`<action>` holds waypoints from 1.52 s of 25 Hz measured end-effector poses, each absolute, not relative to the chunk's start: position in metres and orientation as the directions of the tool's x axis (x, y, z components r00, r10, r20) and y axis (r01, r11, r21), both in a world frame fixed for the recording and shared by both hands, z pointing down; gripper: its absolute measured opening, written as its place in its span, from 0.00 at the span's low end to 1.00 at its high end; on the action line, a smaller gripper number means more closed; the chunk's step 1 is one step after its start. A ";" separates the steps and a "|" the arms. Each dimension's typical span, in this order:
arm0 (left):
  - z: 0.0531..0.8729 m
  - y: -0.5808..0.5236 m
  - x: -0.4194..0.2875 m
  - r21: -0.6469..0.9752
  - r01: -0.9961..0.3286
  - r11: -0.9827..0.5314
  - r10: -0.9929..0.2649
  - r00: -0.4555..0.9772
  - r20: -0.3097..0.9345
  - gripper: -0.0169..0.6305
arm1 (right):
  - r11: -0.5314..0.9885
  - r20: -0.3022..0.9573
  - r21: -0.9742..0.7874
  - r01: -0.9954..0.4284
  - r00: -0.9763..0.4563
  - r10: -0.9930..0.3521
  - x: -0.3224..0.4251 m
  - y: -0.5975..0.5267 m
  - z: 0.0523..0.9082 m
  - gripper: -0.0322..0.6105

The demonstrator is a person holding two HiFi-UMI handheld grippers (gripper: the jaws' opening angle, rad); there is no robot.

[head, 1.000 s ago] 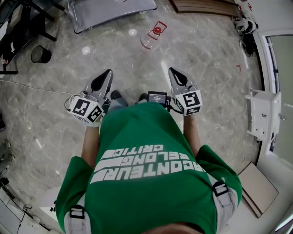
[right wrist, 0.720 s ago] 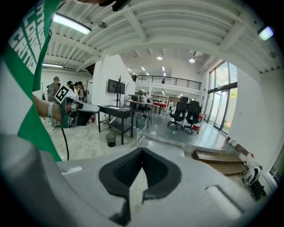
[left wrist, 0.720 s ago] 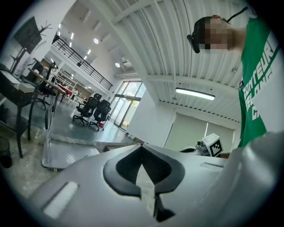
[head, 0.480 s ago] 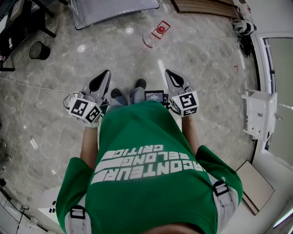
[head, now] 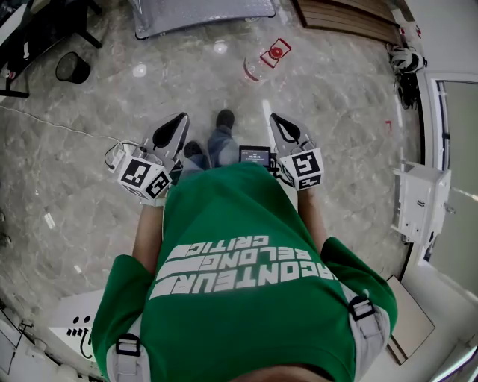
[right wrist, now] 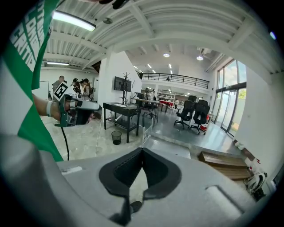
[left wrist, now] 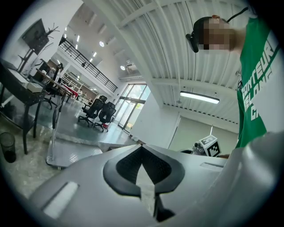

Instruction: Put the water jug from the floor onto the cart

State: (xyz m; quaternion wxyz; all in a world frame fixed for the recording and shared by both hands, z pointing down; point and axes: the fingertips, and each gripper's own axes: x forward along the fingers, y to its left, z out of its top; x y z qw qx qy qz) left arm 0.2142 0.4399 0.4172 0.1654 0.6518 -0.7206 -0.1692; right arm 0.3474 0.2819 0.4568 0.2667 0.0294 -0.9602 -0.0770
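Note:
The water jug (head: pixel 259 66) is clear with a red cap and lies on the marble floor ahead of me, just short of the cart. The cart (head: pixel 202 13) is a low silver platform at the top of the head view; it also shows past the jaws as the cart deck (left wrist: pixel 71 155) and the cart deck (right wrist: pixel 173 146). My left gripper (head: pixel 181 118) is held out at waist height, shut and empty, well short of the jug. My right gripper (head: pixel 275 118) is beside it, also shut on nothing, tilted down. In both gripper views, left gripper (left wrist: pixel 142 146) and right gripper (right wrist: pixel 142 149), the jaws hide the jug.
A black waste bin (head: pixel 72 67) stands by a black desk (head: pixel 30 37) at the far left. A white cable (head: pixel 60 127) runs across the floor. A wooden pallet (head: pixel 347 19) lies at the back right, a white fixture (head: pixel 418 201) at the right wall. My shoe (head: pixel 224 119) is between the grippers.
I have stepped forward with one foot leading. Both grippers moved ahead with me toward the jug and stayed shut. The jug and cart have not moved on the floor.

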 end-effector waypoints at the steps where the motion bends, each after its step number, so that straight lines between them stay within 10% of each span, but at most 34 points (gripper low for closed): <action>1: 0.418 0.440 0.213 0.462 -0.882 0.098 -0.995 -0.101 0.018 0.05 | 0.987 0.509 0.164 -0.003 -0.856 -0.087 0.343 0.283 0.457 0.04; 38: 0.396 0.247 0.147 0.369 -0.927 0.063 -0.997 -0.042 0.065 0.05 | 0.993 0.472 0.100 -0.060 -0.876 -0.100 0.263 0.092 0.466 0.04</action>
